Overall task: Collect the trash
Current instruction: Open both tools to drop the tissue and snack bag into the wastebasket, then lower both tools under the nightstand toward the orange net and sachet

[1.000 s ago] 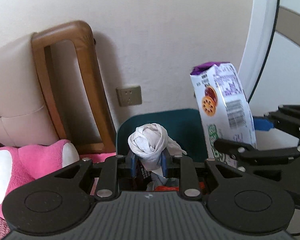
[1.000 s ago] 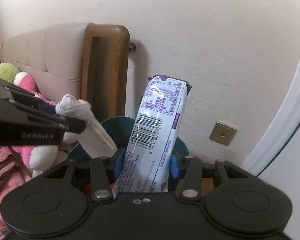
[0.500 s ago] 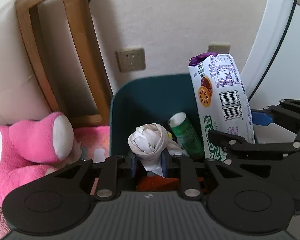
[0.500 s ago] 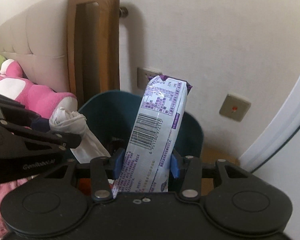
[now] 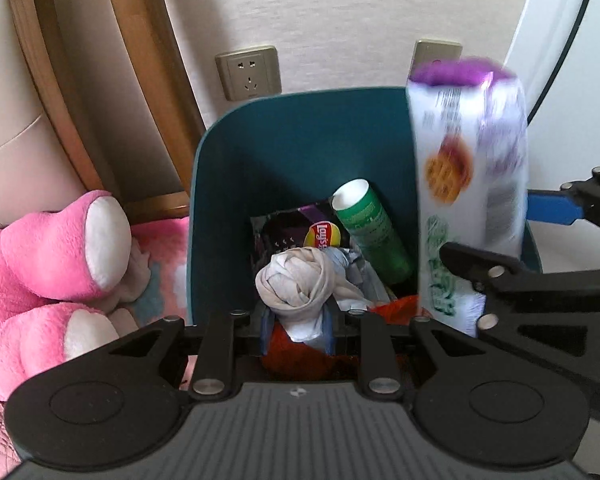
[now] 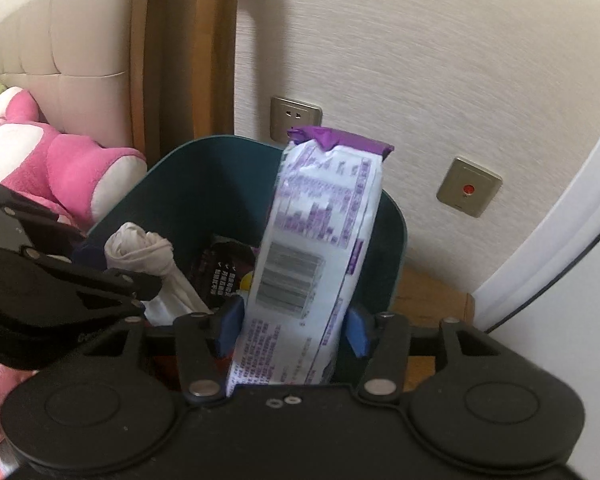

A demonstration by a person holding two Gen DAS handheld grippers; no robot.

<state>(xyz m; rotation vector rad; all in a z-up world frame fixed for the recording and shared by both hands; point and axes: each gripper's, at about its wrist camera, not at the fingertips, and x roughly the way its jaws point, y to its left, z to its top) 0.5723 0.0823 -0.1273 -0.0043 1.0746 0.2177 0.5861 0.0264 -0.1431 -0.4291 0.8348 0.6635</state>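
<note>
— Looking at the teal bin (image 5: pixel 300 152), what's above it?
— Left gripper (image 5: pixel 296 320) clenched on a knotted tissue wad (image 5: pixel 296 280); right gripper (image 6: pixel 294 330) clamping an upright cookie packet (image 6: pixel 316 248), both over its opening.

Ahead of both black grippers stands a dark teal bin (image 5: pixel 300 140), holding a green tube (image 5: pixel 370 232) with a white end and a dark purple crisp bag (image 5: pixel 296 228) with a red-and-yellow logo. The wrapper (image 6: pixel 316 248) is white with purple print, a purple top and a barcode; the balled tissue (image 5: pixel 300 280) is off-white. To the left lies a pink-and-white plush toy (image 5: pixel 60 272).
</note>
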